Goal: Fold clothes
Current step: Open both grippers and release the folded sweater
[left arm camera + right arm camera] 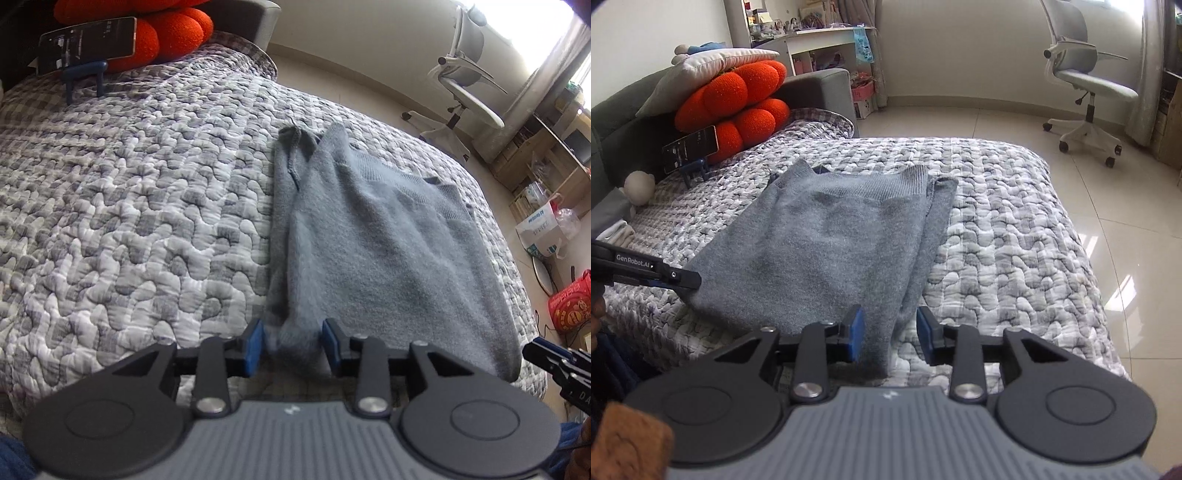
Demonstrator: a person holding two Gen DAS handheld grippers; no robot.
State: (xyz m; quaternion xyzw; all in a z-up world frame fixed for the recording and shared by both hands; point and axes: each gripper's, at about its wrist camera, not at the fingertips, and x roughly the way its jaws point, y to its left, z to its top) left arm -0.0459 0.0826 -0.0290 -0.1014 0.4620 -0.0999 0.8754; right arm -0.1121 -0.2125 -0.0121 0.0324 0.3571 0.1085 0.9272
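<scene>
A grey knit sweater point(388, 236) point(831, 243) lies folded lengthwise on the quilted grey-and-white bed point(129, 206) point(1004, 229), its ribbed hem at the far end. My left gripper point(291, 347) is open at the sweater's near left corner, and bunched fabric fills the gap between the blue pads. It also shows side-on at that corner as the left gripper point(696, 279). My right gripper point(890, 339) is open over the near right corner. The fabric lies against its left pad, with bare quilt beside the right pad. Its tip shows as the right gripper point(528, 349).
An orange cushion point(738, 107) and a phone on a blue stand point(690, 149) sit at the head of the bed, with a small white plush point(639, 188) near them. An office chair point(1086, 85) stands on the tiled floor beyond. Bags and shelves point(543, 221) line the right wall.
</scene>
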